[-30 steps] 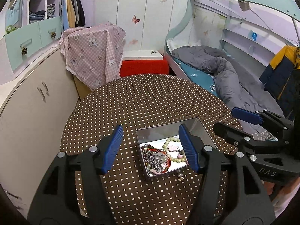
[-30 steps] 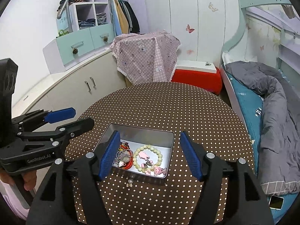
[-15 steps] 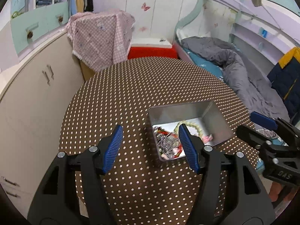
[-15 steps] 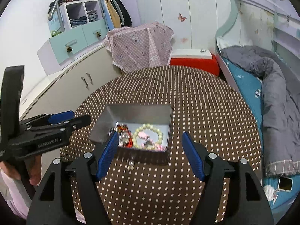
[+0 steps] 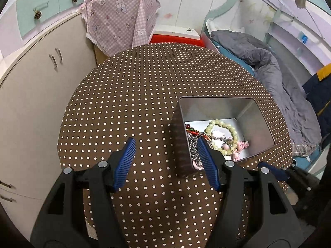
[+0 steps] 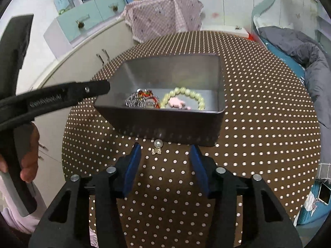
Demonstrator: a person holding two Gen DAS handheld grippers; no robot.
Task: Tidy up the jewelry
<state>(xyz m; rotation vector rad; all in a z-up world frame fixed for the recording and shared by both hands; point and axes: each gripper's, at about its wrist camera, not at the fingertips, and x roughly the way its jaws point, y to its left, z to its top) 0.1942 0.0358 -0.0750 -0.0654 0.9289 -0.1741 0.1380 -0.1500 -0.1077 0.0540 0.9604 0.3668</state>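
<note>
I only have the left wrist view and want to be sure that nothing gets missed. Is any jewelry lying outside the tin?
Observer: Yes. In the right wrist view a pearl piece lies on the table, just outside the tin's near wall.
Operator: Does the right gripper have it?
Observer: No. The right gripper is open, and the pearl piece sits just off its tips, between them, touching neither.

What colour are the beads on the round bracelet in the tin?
Pale green; the bead bracelet shows best in the left wrist view.
</note>
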